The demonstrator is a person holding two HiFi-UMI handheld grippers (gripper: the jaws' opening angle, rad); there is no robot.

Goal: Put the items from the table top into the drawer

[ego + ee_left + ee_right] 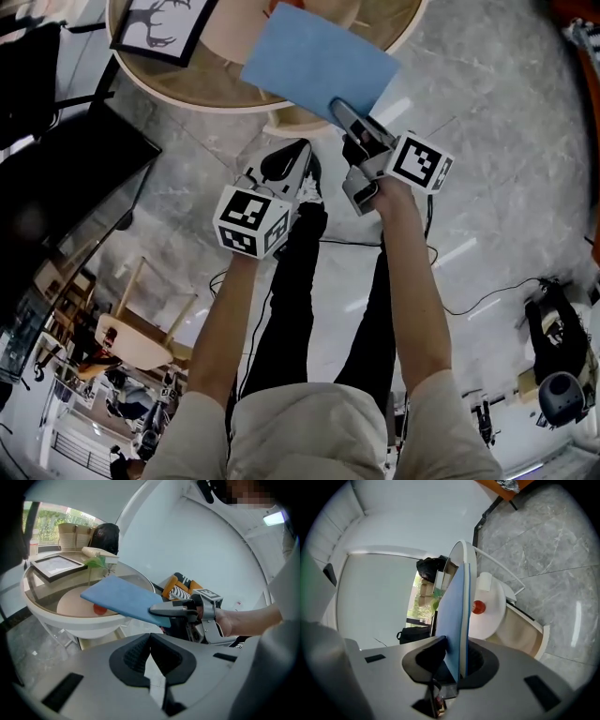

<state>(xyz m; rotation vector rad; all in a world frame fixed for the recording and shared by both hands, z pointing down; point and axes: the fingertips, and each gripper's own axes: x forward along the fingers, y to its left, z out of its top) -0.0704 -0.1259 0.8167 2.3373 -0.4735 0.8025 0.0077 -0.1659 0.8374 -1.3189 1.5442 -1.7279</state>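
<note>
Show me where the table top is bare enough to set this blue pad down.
Bare glass lies between the picture frame and the near rim of the table, left of the blue pad in the right tongs. The far side, around the frame and green leaf, is crowded.

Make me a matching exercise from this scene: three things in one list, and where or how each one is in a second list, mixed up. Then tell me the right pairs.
Things:
1. blue notebook
2. picture frame
3. left tool

Place or state:
A. lying flat on the round table
B. shut, with nothing between its jaws
C. clamped in the right tool

Right pairs: 1-C, 2-A, 3-B.
</note>
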